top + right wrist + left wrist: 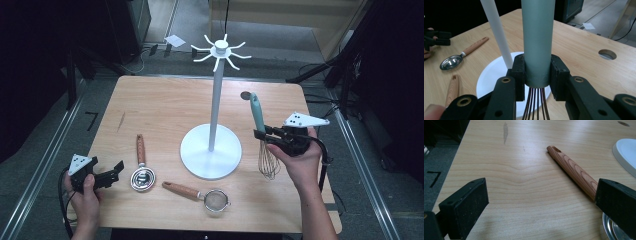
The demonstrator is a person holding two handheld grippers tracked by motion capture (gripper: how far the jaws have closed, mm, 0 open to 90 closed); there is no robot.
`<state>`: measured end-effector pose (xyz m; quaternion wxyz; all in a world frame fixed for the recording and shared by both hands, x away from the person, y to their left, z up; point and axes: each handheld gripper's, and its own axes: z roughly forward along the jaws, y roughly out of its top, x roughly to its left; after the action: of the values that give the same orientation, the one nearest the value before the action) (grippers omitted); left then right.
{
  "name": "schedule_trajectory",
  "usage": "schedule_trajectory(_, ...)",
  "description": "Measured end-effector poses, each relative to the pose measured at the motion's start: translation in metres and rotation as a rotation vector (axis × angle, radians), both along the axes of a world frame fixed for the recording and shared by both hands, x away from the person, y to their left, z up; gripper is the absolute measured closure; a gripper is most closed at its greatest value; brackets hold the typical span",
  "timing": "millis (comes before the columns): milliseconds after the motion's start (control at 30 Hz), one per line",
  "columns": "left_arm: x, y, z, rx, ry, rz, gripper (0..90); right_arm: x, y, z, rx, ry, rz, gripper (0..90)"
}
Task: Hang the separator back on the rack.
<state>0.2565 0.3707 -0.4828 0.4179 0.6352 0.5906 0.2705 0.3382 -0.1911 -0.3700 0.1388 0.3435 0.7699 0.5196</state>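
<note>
At the lower left of the high view, the person's left hand [82,192] holds the left gripper [116,170] low over the wooden table [165,107], its jaws spread apart with nothing between them. In the left gripper view the two black jaws stand wide, bare wood between them, and the right jaw overlaps the near end of a wooden handle that runs up toward the frame's centre. That handle belongs to the ice cream scoop [142,170], which lies just right of the left gripper in the high view, its steel bowl toward the bottom edge. Right of it, near the bottom centre, lies a small mesh strainer [200,195] with a wooden handle pointing left. At centre stands a white hanging rack [216,100]: a round base, an upright pole and a crown of hooks at the upper middle of the frame. At the right, the right hand [295,157] holds the right gripper [261,134], whose jaws are clamped on the teal handle of a whisk [260,125], held upright beside the rack's base with the wires hanging down. The right gripper view shows both pads pressed against the handle's lower end, wires emerging beneath. A round hole [246,95] sits at the table's far edge.
</note>
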Motion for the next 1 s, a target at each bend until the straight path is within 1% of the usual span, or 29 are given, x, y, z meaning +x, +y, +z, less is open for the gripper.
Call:
schedule_trajectory(67,0.000,0.000,0.000,-0.001,0.000,0.001,0.0,-0.002,0.002,0.000,0.018,-0.010,-0.018,71.0)
schedule_trajectory(100,0.000,0.000,0.000,0.000,0.000,0.001,0.0,-0.004,0.003,0.001,0.042,-0.015,-0.041,71.0)
schedule_trajectory(133,0.000,0.000,0.000,0.000,0.000,0.000,0.0,-0.005,0.003,0.001,0.056,-0.016,-0.044,71.1)
schedule_trajectory(200,0.000,0.000,0.000,-0.004,0.001,0.002,0.0,-0.007,0.004,0.003,0.070,-0.027,-0.034,71.0)
schedule_trajectory(333,0.000,0.000,0.000,0.001,0.002,-0.001,0.0,-0.013,0.008,0.006,0.075,-0.053,-0.031,71.0)
schedule_trajectory(467,0.000,0.000,0.000,-0.001,0.004,0.001,0.0,-0.019,0.010,0.010,0.116,-0.063,-0.017,71.0)
schedule_trajectory(533,0.000,0.000,0.000,0.003,0.002,0.001,0.0,-0.021,0.011,0.012,0.131,-0.075,-0.028,71.0)
schedule_trajectory(600,0.000,0.000,0.000,0.001,0.002,0.001,0.0,-0.024,0.012,0.015,0.136,-0.092,-0.046,71.0)
schedule_trajectory(633,0.000,0.000,0.000,0.000,0.002,0.001,0.0,-0.026,0.013,0.017,0.142,-0.111,-0.052,71.0)
schedule_trajectory(733,0.000,0.000,0.000,0.000,0.003,0.000,0.0,-0.031,0.017,0.021,0.149,-0.123,-0.065,70.9)
schedule_trajectory(900,0.000,0.000,0.000,0.001,0.004,0.000,0.0,-0.036,0.022,0.029,0.174,-0.150,-0.054,70.9)
schedule_trajectory(1000,0.000,0.000,0.000,0.001,0.004,-0.001,0.0,-0.039,0.026,0.033,0.176,-0.177,-0.039,70.9)
